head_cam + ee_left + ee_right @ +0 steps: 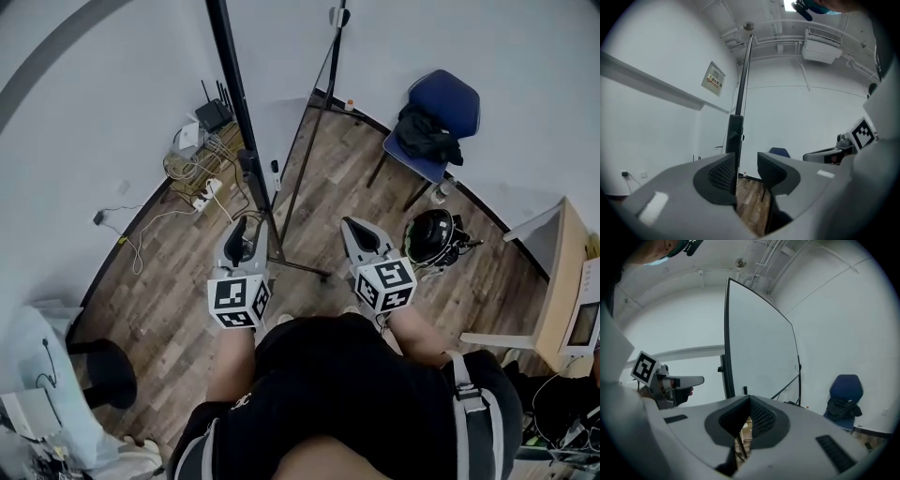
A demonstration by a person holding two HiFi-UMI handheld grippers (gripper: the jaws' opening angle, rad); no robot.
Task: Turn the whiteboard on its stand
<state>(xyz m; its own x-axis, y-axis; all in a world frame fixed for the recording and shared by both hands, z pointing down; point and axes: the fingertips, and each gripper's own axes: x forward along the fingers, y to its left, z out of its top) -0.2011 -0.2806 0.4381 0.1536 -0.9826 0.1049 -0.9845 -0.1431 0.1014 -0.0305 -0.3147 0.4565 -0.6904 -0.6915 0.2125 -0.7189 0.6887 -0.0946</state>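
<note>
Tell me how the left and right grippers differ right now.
The left gripper has its jaws apart; the right gripper has its jaws closed together. The left gripper is close up at the dark edge of the whiteboard; the right gripper stands off to one side, looking at its white face. Both are grey, carry a marker cube and grip nothing.

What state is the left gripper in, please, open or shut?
Open: the left gripper has its fingers apart, with bare floor showing between them.

The black-framed whiteboard (759, 348) stands upright on its dark stand (263, 211).
</note>
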